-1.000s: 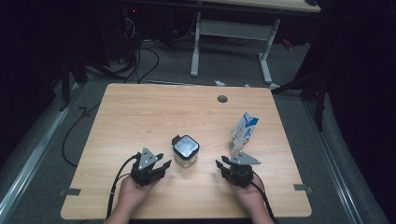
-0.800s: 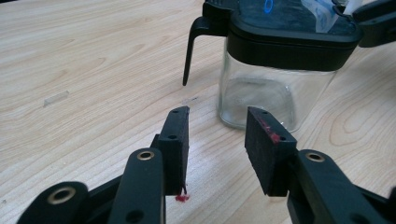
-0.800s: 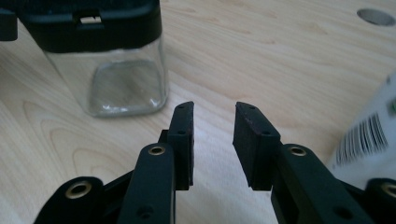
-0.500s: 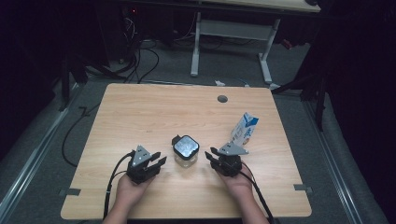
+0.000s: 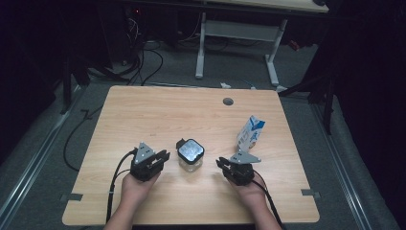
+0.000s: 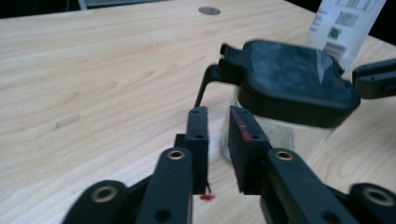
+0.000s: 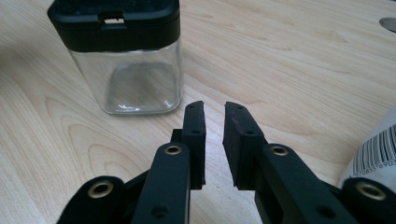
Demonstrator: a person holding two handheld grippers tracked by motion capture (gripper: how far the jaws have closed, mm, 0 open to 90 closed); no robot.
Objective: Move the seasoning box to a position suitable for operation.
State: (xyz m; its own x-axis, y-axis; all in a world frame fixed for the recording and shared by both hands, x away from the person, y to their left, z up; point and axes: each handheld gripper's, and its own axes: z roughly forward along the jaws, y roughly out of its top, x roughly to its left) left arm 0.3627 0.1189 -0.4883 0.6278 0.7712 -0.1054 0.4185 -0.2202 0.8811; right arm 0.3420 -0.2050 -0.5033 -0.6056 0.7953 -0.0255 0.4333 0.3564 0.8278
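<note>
I had the glass jar (image 5: 190,159) with its black lid (image 6: 299,79) standing upright on the desk (image 5: 158,115), between my two tongs and near the desk's front edge. My left tongs (image 5: 163,157) sat just left of the jar, their jaws just narrowed to a slim gap with nothing between them. My right tongs (image 5: 221,164) lay on the jar's other side, jaws likewise just drawn close and empty. A milk carton (image 5: 250,133) stood behind the right tongs.
</note>
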